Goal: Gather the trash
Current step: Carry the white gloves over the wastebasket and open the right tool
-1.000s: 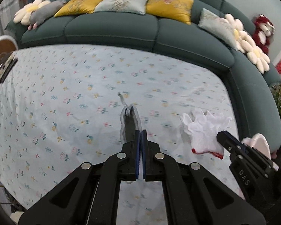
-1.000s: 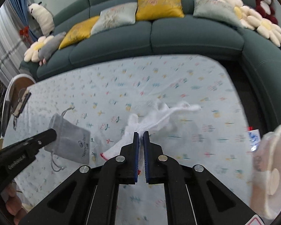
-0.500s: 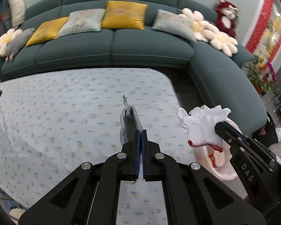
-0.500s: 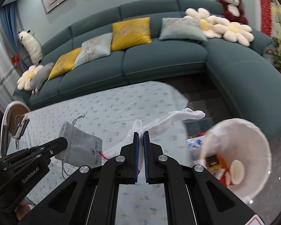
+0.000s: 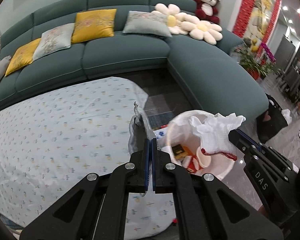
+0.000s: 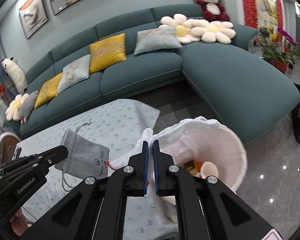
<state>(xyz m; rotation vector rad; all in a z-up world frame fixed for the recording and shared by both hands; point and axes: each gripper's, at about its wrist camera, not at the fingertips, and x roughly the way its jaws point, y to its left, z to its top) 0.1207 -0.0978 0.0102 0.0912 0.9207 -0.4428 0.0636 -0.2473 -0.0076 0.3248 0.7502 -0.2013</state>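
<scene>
Trash over the bin

We hold a grey pouch (image 5: pixel 137 138) pinched in the left gripper (image 5: pixel 150 140), its jaws closed on the cloth, just beside the bin (image 5: pixel 226 168) rim. Our right gripper (image 6: pixel 150 146) clamps a white glove (image 6: pixel 170 134), which drapes over the bin's rim, above the litter inside.

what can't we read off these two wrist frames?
- Trash bin contents: right wrist view, mostly hidden by the white glove and right gripper.
- Grey pouch: left wrist view, edge-on, lower part behind left gripper.
- Pouch print: right wrist view, too small.
</scene>
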